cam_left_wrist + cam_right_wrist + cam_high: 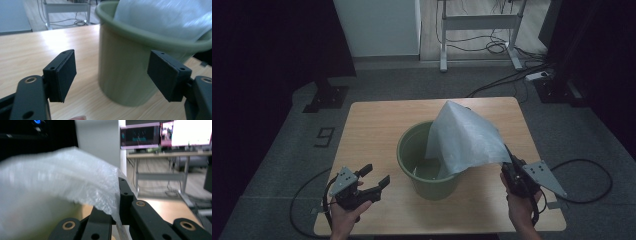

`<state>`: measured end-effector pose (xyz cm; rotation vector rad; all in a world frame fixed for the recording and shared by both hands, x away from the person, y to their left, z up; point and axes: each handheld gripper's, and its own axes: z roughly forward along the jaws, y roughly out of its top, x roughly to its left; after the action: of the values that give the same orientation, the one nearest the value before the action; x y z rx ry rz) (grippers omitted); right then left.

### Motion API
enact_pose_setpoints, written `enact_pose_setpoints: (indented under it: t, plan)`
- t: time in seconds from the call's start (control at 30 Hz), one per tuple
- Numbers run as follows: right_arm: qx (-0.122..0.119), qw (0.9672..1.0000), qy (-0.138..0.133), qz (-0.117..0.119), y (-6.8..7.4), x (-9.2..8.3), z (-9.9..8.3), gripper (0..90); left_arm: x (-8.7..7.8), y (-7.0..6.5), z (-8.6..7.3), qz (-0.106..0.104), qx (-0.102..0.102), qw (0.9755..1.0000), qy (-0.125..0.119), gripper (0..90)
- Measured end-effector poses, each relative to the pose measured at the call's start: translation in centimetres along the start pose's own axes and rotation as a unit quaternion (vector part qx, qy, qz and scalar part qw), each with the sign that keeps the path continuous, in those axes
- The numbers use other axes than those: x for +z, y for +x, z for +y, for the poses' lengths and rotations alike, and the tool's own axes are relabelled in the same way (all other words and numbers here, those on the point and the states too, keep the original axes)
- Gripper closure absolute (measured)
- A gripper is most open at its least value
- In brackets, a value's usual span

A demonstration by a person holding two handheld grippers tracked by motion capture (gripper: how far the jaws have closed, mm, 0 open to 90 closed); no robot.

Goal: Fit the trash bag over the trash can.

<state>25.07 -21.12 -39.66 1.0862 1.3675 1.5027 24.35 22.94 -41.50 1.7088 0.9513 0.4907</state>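
Dim high view (blurred gripper close-ups)

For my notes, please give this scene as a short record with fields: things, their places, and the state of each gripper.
surface: wooden table
container: green bucket, upright, mid-table
sheet: white plastic bag, one end inside the bucket, the other end lifted
right gripper: jaws shut on the bag's edge
left gripper: jaws open, holding nothing, left of the bucket
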Motion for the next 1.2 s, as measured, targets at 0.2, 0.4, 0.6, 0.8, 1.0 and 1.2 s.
enact_pose_setpoints:
  t: [0.2,0.4,0.6,0.8,1.0,1.2]
  plan:
    - [-0.035,0.9989,-0.022,0.022,2.2,0.4,2.6,87.2,-0.3,-1.7,2.7,0.002,0.012,0.9998,-0.013,22.2]
    - [-0.063,0.9965,-0.018,0.052,5.9,1.4,2.5,84.9,-0.2,-3.7,5.6,-0.004,0.027,0.9991,-0.033,21.6]
    - [-0.063,0.9958,-0.011,0.066,7.0,2.3,2.3,86.1,0.5,-4.9,6.7,-0.003,0.043,0.9982,-0.041,20.6]
    - [-0.071,0.9944,0.0,0.079,8.0,2.8,2.5,86.0,1.1,-6.1,7.2,-0.023,0.052,0.9973,-0.047,19.9]
    - [-0.083,0.9921,0.012,0.093,9.3,3.3,2.3,85.1,1.4,-7.5,7.5,-0.03,0.086,0.9949,-0.045,17.9]
    - [-0.083,0.9911,0.02,0.102,9.8,3.7,2.2,83.9,1.9,-8.6,7.5,-0.065,0.086,0.9931,-0.046,17.5]
